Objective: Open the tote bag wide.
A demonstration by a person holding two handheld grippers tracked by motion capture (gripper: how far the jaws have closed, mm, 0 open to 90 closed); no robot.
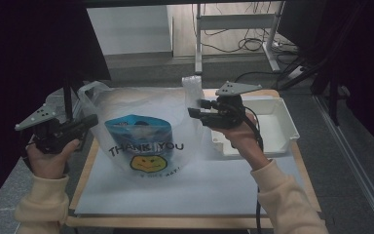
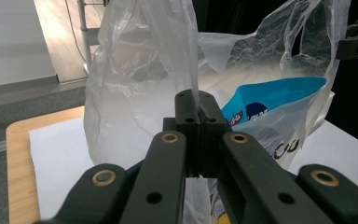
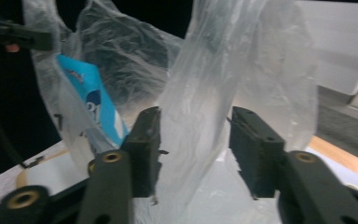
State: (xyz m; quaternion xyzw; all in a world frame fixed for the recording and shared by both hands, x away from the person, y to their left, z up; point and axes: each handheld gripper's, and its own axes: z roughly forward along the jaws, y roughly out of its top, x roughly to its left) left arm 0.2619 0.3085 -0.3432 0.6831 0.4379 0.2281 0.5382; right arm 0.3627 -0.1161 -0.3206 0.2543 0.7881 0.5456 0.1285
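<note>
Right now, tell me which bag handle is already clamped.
The handle at the left gripper: its jaws are shut on it. The other handle stands between the right gripper's open jaws.

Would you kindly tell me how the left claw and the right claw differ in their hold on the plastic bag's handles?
The left claw is shut tight on one handle of the plastic bag; the right claw stands partly open, the other handle between its jaws but not pinched. The left sits at the bag's left edge, the right at its right, beside the white tray. Both point inward.
</note>
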